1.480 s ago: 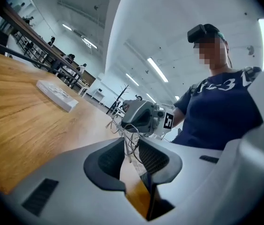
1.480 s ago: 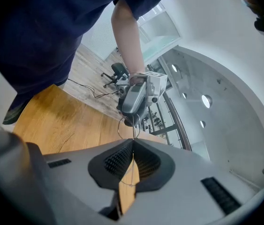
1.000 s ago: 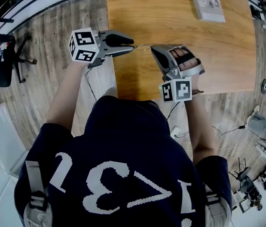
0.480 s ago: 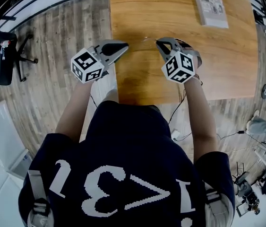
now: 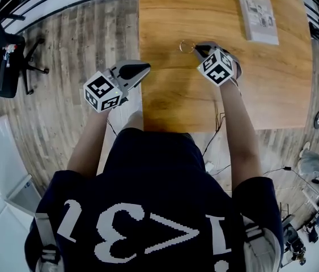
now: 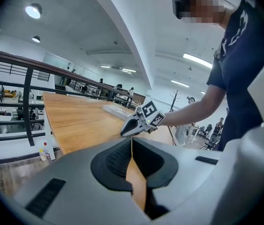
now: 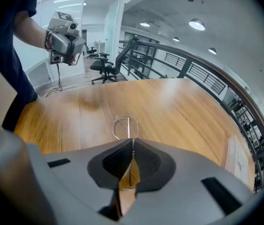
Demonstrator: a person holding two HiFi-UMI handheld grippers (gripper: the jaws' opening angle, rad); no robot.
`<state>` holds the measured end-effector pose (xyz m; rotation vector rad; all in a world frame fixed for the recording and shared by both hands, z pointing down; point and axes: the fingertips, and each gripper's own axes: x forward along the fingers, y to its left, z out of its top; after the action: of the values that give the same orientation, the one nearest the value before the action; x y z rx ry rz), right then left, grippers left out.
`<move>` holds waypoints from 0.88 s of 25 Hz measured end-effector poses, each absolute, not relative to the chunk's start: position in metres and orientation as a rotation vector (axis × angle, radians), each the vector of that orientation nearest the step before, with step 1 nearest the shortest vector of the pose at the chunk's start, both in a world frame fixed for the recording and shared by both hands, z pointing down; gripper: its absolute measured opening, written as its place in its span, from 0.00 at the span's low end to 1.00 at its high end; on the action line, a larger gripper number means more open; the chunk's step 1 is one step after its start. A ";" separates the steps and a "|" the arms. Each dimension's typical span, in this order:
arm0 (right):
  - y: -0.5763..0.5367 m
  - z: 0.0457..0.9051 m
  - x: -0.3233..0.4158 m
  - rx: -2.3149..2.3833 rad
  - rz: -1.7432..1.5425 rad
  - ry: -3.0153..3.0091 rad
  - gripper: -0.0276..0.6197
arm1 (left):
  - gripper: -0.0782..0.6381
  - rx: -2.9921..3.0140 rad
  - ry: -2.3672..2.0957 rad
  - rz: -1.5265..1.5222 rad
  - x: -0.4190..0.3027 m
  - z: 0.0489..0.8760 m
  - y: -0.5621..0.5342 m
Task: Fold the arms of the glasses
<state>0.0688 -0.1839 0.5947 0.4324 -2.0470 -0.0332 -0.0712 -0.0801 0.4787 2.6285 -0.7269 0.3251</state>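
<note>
Wire glasses (image 5: 186, 46) poke out at nine o'clock from the right gripper (image 5: 198, 49), which is pinched tight on them just over the wooden table (image 5: 165, 16), while the left gripper (image 5: 144, 68), closed on nothing, sits farther off at eight o'clock

A dark navy short-sleeved shirt (image 5: 148, 203) carries big white blocky characters on its back. Grey shoulder straps (image 5: 43, 222) sit at seven and five o'clock.

Honey-brown grained table (image 5: 170, 16), silvery glasses (image 7: 124, 127), grey left gripper (image 5: 147, 67), grey right gripper (image 5: 196, 47)
</note>
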 end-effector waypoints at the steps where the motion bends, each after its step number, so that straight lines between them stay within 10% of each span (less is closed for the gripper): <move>1: -0.185 0.596 0.069 0.438 -0.024 -2.049 0.09 | 0.14 2.631 -0.729 0.331 -0.072 0.479 -0.080; 22: -0.152 0.360 0.140 1.505 0.113 -2.522 0.08 | 0.14 2.837 -1.171 0.227 -0.081 0.373 -0.147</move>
<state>0.1398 -0.1522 0.3598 1.5047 -2.5221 0.1128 -0.0805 -0.1468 0.3730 2.8375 -1.1706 0.2268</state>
